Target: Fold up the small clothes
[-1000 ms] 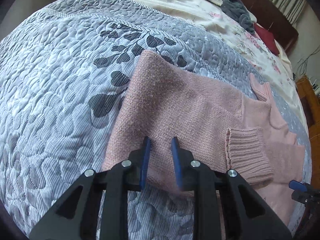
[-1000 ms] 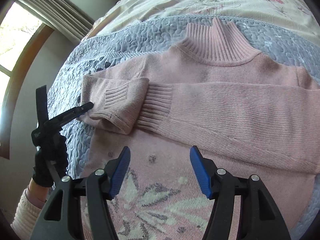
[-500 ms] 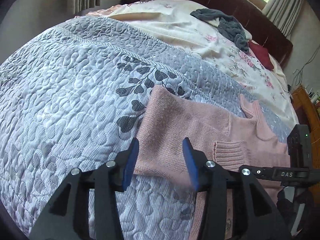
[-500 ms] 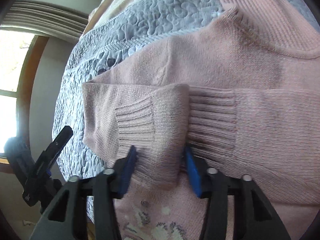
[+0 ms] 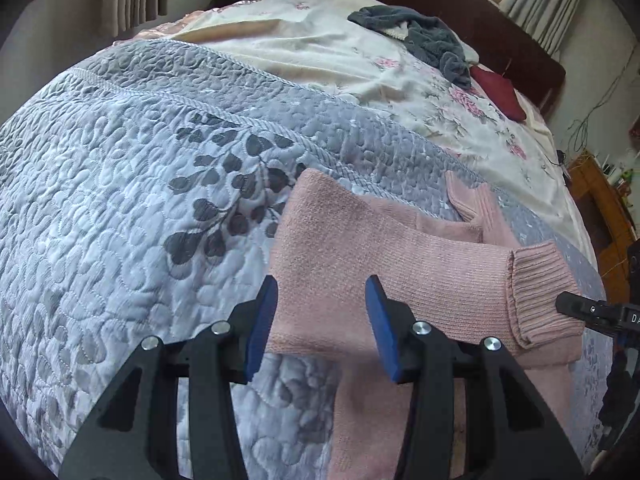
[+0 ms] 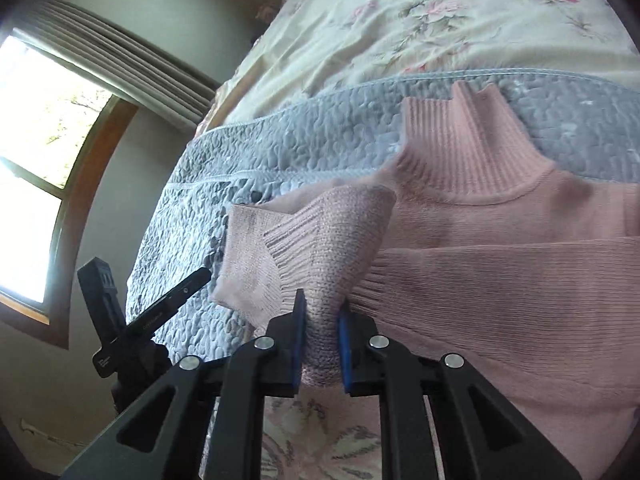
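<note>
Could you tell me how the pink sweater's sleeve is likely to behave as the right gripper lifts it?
The sleeve will probably be floppy: it already bunches and bends where the right gripper pinches it. The fuzzy knit looks unlikely to slip from the pads. It seems light, but being attached, it may drag the sweater across the quilt.

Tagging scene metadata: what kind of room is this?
Almost certainly a bedroom in a home. The pink sweater lies on a bed with a grey quilted bedspread and floral sheet, backed by a dark wooden headboard, with a curtained window alongside.
</note>
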Demonstrator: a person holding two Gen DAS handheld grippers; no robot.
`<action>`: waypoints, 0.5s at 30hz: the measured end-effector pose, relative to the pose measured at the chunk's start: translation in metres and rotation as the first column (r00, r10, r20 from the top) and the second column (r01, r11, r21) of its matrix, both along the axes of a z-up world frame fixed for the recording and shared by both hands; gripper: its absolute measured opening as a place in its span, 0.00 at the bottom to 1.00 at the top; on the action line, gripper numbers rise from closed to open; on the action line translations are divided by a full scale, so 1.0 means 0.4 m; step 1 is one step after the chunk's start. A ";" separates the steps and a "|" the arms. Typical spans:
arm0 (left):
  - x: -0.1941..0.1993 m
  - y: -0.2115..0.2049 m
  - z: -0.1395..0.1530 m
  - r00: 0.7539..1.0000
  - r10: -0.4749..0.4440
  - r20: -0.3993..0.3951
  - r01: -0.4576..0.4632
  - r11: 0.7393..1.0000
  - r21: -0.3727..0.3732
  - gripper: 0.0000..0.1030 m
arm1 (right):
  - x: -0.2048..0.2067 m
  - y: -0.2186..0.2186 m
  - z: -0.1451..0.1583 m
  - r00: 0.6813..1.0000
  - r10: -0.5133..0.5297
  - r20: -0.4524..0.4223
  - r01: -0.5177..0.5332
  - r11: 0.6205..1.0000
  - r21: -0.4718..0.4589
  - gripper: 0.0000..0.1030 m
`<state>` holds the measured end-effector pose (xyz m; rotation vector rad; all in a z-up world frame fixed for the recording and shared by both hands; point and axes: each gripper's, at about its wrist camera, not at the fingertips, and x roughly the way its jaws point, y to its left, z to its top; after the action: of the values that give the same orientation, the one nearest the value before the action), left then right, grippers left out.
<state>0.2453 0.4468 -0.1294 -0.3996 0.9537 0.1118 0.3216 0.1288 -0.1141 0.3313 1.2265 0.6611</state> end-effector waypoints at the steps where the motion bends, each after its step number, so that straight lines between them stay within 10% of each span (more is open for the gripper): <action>1: 0.009 -0.022 -0.005 1.000 -0.014 -0.002 0.014 1.000 -0.002 0.44 | 0.003 -0.027 0.000 1.000 -0.015 0.006 0.015 1.000 -0.018 0.14; 15: 0.117 -0.198 -0.134 0.983 -0.133 -0.126 0.137 0.990 0.029 0.43 | 0.035 -0.233 -0.189 0.981 -0.174 -0.082 0.156 0.969 -0.192 0.15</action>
<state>0.2921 0.3675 -0.1829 -0.2948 1.0970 0.0311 0.3357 0.0358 -0.1896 0.3098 1.3275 0.3879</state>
